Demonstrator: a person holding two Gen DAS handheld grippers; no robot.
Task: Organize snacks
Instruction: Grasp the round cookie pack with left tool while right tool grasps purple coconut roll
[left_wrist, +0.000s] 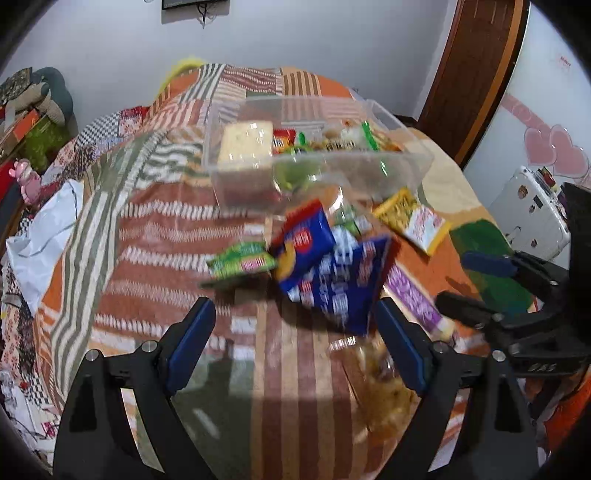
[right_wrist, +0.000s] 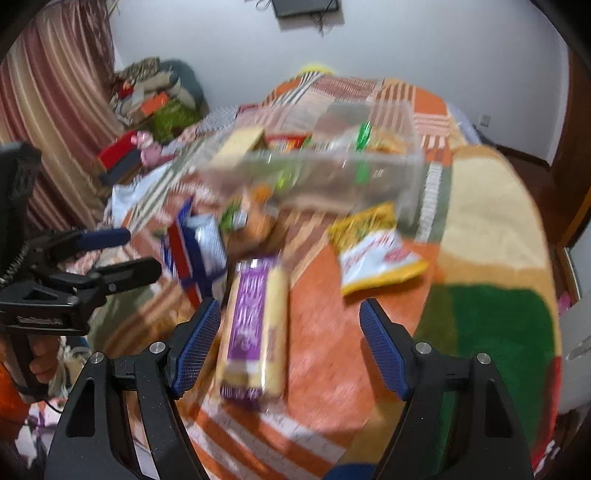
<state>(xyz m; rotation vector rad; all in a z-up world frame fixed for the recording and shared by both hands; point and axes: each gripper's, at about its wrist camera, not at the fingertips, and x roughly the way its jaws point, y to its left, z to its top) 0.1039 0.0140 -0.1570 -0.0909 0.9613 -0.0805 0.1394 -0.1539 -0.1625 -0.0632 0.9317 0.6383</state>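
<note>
A clear plastic bin (left_wrist: 406, 166) (right_wrist: 402, 177) stands on the bed and holds several snack packs. Loose snacks lie in front of it: a blue pack (left_wrist: 340, 280) (right_wrist: 195, 251), a green pack (left_wrist: 242, 262), a yellow and white bag (left_wrist: 413, 218) (right_wrist: 373, 254), and a purple and yellow biscuit pack (right_wrist: 255, 325) (left_wrist: 417, 302). My left gripper (left_wrist: 295, 332) is open and empty, just short of the blue pack. My right gripper (right_wrist: 290, 336) is open, its jaws on either side of the purple biscuit pack's near end.
The bed has a patchwork cover (left_wrist: 166, 229) of orange, brown and green. A clear bag of snacks (left_wrist: 376, 384) lies by my left gripper. Clutter and a pink toy (left_wrist: 27, 181) sit at the left. A white case (left_wrist: 528, 210) stands at the right.
</note>
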